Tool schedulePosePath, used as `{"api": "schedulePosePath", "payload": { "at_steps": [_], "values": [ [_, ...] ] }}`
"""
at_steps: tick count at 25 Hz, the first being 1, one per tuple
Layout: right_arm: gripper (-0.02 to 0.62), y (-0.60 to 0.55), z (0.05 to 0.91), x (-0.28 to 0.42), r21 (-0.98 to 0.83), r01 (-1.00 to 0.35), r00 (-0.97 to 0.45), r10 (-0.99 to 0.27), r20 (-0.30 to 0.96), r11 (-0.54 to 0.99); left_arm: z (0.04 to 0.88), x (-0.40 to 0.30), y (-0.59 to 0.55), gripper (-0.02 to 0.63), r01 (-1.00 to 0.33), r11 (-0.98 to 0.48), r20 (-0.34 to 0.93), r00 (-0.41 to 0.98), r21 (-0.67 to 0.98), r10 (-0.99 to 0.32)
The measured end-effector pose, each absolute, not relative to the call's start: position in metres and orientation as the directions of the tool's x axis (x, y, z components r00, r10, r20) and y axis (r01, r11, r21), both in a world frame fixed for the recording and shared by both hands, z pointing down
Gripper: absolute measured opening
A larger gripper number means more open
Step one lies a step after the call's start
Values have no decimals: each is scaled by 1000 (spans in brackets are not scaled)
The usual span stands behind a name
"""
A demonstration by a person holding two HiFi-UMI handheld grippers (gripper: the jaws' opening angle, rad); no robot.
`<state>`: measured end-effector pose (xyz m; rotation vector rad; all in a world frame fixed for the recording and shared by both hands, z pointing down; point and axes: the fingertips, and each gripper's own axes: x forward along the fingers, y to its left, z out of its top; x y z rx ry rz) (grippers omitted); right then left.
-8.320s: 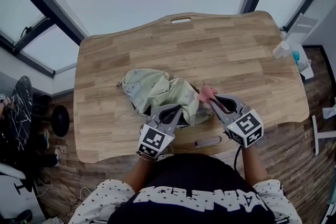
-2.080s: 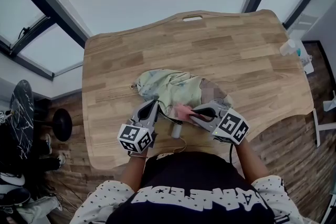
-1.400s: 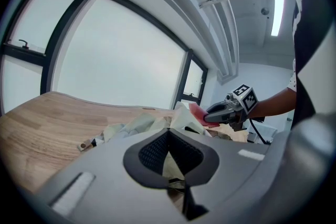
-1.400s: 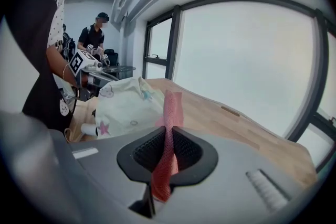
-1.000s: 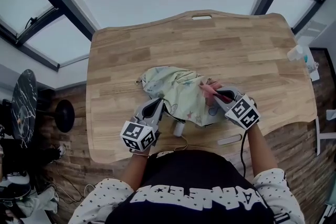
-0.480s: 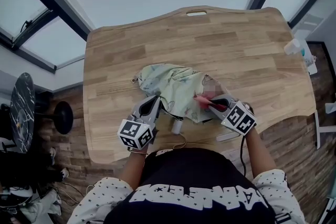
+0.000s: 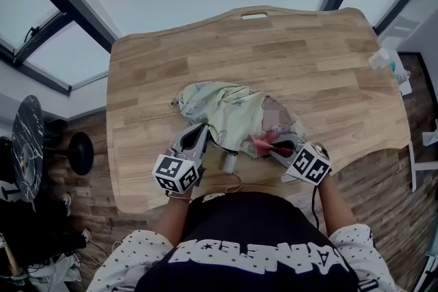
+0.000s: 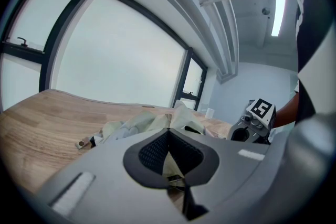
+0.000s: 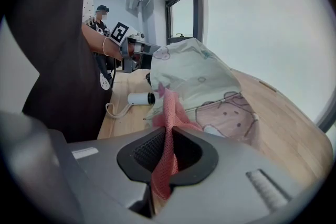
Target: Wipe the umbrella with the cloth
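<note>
Head view, table: wooden top (image 7: 308, 58); the umbrella (image 7: 226, 113) lay crumpled around its middle, toward the near edge.
Head view, umbrella: pale green printed canopy, half collapsed; white handle (image 7: 230, 163) pointed at the near edge.
Head view, left gripper (image 7: 203, 131): tip sat at the canopy's near left edge.
Head view, right gripper (image 7: 277, 145): tip at the canopy's near right edge, pink cloth (image 7: 263, 142) bunched there against the fabric.
Left gripper view, jaws: pressed together, a fold of pale canopy fabric pinched between the pads.
Left gripper view, beyond: rest of the umbrella heaped just ahead; right gripper off to the right.
Right gripper view, jaws: clamped on the pink mesh cloth, which stood up between the pads and touched the canopy.
Right gripper view, beyond: handle with looped strap (image 9: 116, 109) lay on the table at left; left gripper farther back.
</note>
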<state>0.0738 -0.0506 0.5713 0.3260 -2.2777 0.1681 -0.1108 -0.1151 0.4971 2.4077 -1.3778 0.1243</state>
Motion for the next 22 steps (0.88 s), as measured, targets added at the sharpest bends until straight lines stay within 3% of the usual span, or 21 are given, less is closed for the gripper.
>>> {"api": "schedulePosePath", "payload": {
  "at_steps": [14, 18, 22],
  "values": [
    [46, -29, 574, 67, -41, -237, -645, -126, 754, 971, 497, -109, -112, 0, -843, -469, 244, 528, 262, -813],
    [46, -41, 552, 63, -70, -333, -706, -200, 680, 940, 494, -106, -110, 2, -837, -487, 234, 540, 249, -809],
    [46, -65, 519, 66, -105, -483, -755, -353, 553, 869, 485, -104, -108, 2, -822, -520, 210, 564, 234, -798]
  ]
}}
